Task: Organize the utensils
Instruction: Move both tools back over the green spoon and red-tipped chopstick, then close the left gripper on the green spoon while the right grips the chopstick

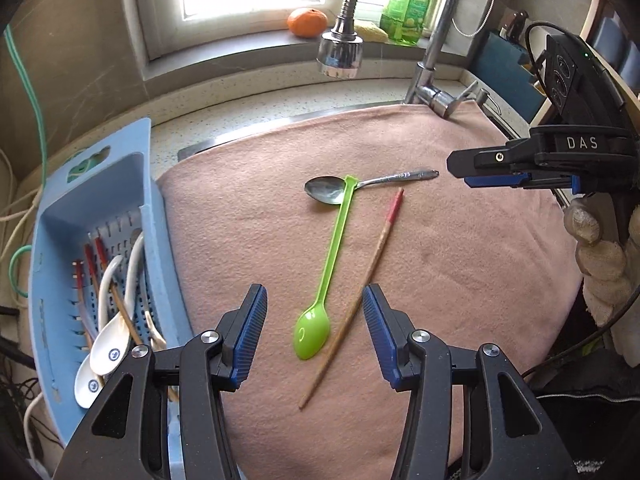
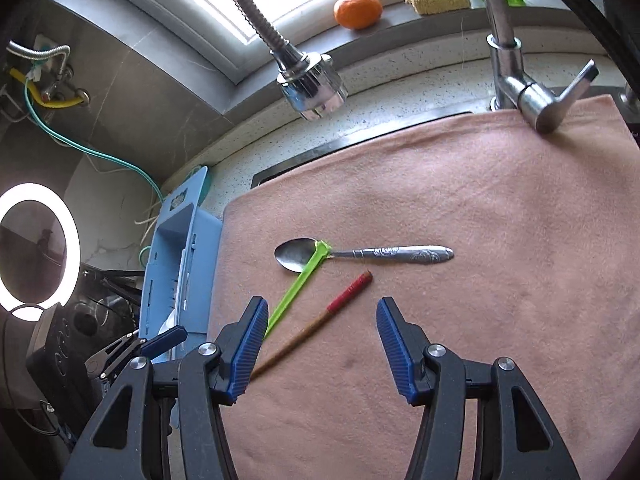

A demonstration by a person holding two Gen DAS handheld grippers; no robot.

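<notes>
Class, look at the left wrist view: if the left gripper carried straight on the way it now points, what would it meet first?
Probably the green plastic spoon: its bowl lies between the open fingers of the left gripper, with the chopstick just beside it on the pink cloth. Depth is unclear, so the chopstick might be touched first.

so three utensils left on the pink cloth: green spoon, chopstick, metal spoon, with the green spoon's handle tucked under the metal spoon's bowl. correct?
Not quite: the green spoon has its handle end lying on top of the metal spoon bowl, not under it; the right wrist view shows this clearly. The rest holds: those two and the chopstick lie on the pink cloth.
</notes>
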